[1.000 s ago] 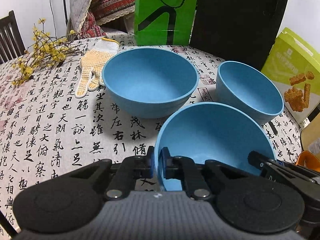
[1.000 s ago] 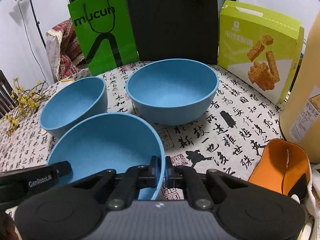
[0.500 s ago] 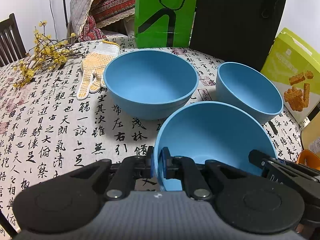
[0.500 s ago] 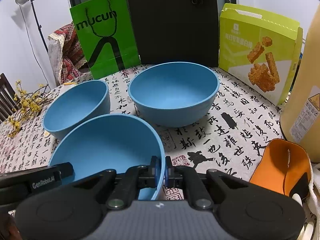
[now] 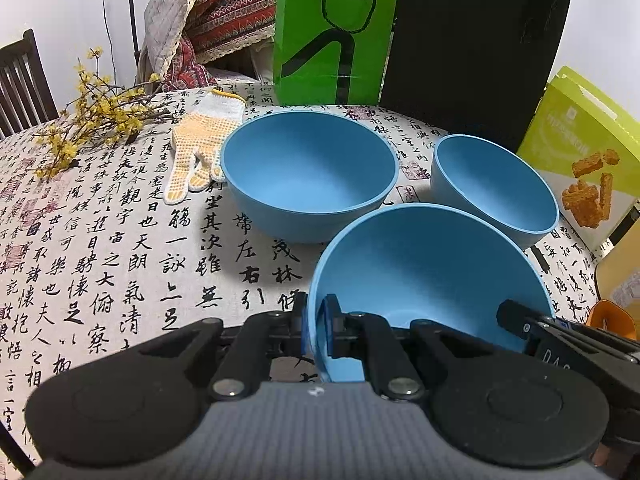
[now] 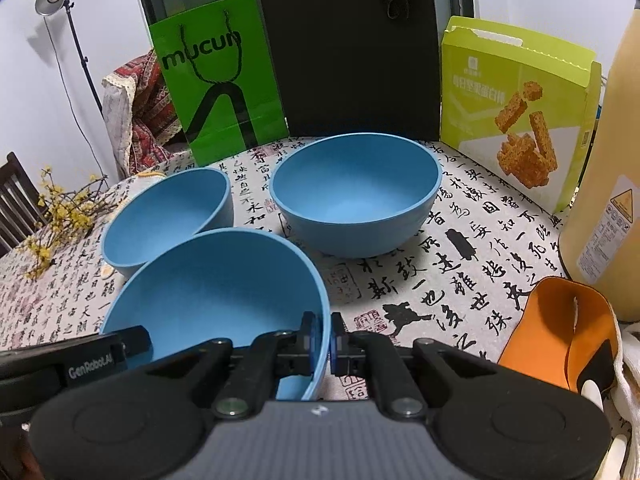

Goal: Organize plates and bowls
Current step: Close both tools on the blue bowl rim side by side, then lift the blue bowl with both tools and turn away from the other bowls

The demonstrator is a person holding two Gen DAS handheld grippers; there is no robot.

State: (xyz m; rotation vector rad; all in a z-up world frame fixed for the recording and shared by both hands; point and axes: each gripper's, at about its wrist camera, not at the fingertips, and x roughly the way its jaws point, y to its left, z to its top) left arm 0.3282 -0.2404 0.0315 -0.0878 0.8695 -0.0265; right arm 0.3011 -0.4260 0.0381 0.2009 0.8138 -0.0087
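Observation:
Three blue bowls are on a table with a calligraphy-print cloth. The nearest blue bowl (image 5: 432, 268) (image 6: 216, 284) is pinched at both sides. My left gripper (image 5: 316, 328) is shut on its left rim, and my right gripper (image 6: 322, 338) is shut on its right rim. Each gripper's finger tip shows in the other's view, at the bowl's far side. Behind it stands a second bowl (image 5: 310, 172) (image 6: 160, 216) toward the left. A third bowl (image 5: 496, 188) (image 6: 356, 192) stands toward the right. Both of these are empty and upright.
A dotted work glove (image 5: 196, 152) and a yellow-flower branch (image 5: 92, 120) lie at the left. A green paper bag (image 5: 332, 32), a black panel (image 6: 352, 48) and a lime snack box (image 6: 516, 108) line the back. An orange object (image 6: 560, 332) and a tall yellow container (image 6: 604, 180) stand at the right.
Both views have shifted slightly, with the far bowls sitting a little lower in frame. Both grips on the near bowl's rim are unchanged.

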